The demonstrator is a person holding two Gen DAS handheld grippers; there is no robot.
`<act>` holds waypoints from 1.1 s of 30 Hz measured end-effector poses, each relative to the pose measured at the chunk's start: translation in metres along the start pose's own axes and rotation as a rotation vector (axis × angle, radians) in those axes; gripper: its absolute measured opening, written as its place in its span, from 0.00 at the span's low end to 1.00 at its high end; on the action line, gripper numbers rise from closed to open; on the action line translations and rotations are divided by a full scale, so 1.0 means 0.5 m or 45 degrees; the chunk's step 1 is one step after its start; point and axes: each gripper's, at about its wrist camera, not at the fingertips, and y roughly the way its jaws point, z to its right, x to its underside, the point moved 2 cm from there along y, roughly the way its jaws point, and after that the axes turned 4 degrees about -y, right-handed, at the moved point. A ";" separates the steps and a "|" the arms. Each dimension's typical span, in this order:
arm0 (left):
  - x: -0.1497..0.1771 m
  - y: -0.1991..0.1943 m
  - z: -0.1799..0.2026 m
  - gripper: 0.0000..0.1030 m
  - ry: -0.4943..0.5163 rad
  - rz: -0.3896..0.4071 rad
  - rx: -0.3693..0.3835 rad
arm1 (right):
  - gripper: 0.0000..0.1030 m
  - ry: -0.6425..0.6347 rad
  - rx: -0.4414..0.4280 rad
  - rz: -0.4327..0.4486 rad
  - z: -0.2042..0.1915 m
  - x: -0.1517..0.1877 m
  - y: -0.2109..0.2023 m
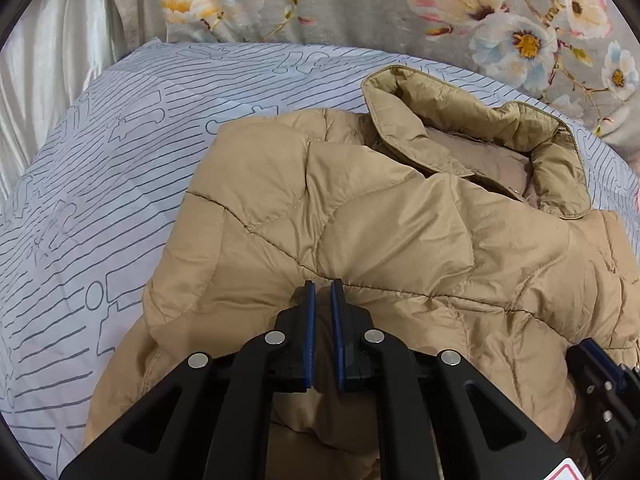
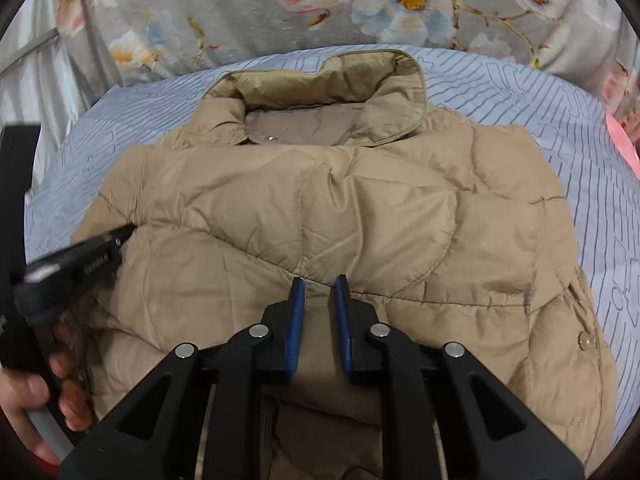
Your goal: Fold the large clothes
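Jaws on both grippers stand nearly closed, each pair pinching a ridge of tan fabric. On the left gripper (image 1: 323,286) the blue pads (image 1: 310,336) sit close together with a fold of the jacket (image 1: 392,216) running up between them, so it is clenched on the cloth. The right gripper (image 2: 320,282) shows the same: its blue pads (image 2: 297,328) squeeze a raised strip of jacket between them.

That jacket is a puffy quilted one, lying on the bed over a pale sheet (image 1: 100,160) printed with dark broken lines. Its collar (image 2: 332,92) stands open at the far end, toward a grey floral blanket (image 2: 224,8) bunched along the head of the bed. The near part of the jacket is doubled up on itself under the grippers. A snap button (image 2: 585,337) shows on the right edge.

From the right wrist view, the left gripper reaches in at the left side, its tip touching the jacket, with the person's left hand (image 2: 48,392) wrapped around its handle.
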 end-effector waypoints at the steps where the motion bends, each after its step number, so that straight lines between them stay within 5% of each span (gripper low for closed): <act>1: -0.004 -0.004 -0.004 0.09 -0.020 -0.009 0.011 | 0.15 0.021 -0.002 0.012 0.003 -0.006 -0.009; 6: -0.045 -0.039 -0.031 0.09 -0.131 0.042 0.029 | 0.15 0.045 -0.013 0.084 0.015 -0.048 -0.035; 10: -0.046 0.011 -0.061 0.09 -0.191 -0.019 0.005 | 0.14 0.053 0.019 0.033 0.020 -0.047 0.011; 18: -0.015 0.037 -0.042 0.09 -0.081 0.082 -0.090 | 0.14 0.040 0.002 0.033 0.022 -0.022 0.061; 28: -0.017 0.036 -0.061 0.09 -0.126 0.076 -0.016 | 0.15 0.088 -0.023 0.034 0.035 -0.020 0.056; 30: -0.018 0.006 -0.089 0.09 -0.166 0.052 0.046 | 0.23 0.170 -0.042 0.048 0.053 -0.014 0.005; 31: -0.018 -0.012 -0.108 0.10 -0.196 0.047 0.072 | 0.37 0.208 -0.086 0.072 0.063 -0.008 -0.024; 33: -0.014 -0.036 -0.140 0.25 -0.239 0.036 0.113 | 0.52 0.255 -0.140 0.107 0.081 0.013 -0.077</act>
